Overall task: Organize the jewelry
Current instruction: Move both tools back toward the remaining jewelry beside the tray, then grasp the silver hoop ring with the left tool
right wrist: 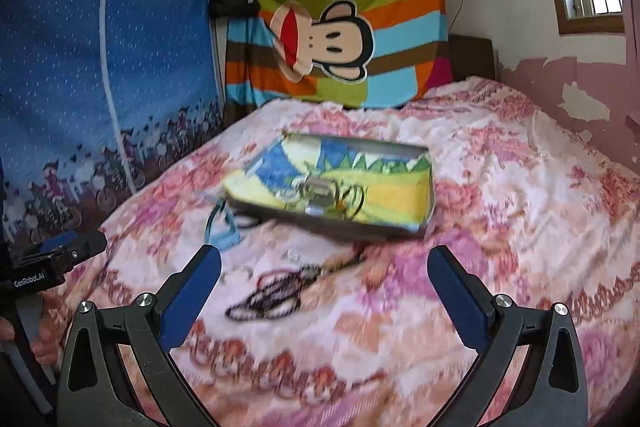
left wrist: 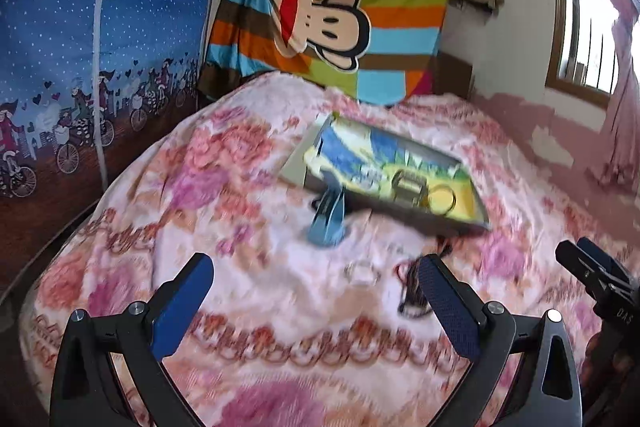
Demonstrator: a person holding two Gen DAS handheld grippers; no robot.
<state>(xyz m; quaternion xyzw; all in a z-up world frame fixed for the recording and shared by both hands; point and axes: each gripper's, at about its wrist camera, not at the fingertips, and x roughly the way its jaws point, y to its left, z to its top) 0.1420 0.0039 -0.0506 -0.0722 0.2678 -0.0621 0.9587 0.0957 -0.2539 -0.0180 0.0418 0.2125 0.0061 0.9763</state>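
beads on a dark string (right wrist: pixel 272 293) lie in a loose heap on the flowery bed cover (right wrist: pixel 500 187), in the lower middle of the right wrist picture, just past the tips of the right claw (right wrist: pixel 324 281). that claw is spread wide apart and holds nothing. the left claw (left wrist: pixel 316 289) is spread wide apart too, and it is empty. in the left wrist picture the same beads peek out by the claw's right finger. a shallow box (right wrist: pixel 430 199) with a bright drawing inside sits near the middle of the bed, above the beads in both pictures. a shiny ring-like thing (right wrist: pixel 352 201) and a small metal piece (right wrist: pixel 318 195) already rest inside it. a blue thing with a strap (right wrist: pixel 222 233) lies beside the box's lower left corner; it is too blurry to name. a small clear thing (left wrist: pixel 362 273) lies on the cover between the left claw's fingers, also too blurry to tell. the beads look light, floppy and a bit slippery, so i think they will droop and swing when lifted. it seems best to pinch where the loops bunch up in the middle of the heap. the soft cover may get caught in the pinch.
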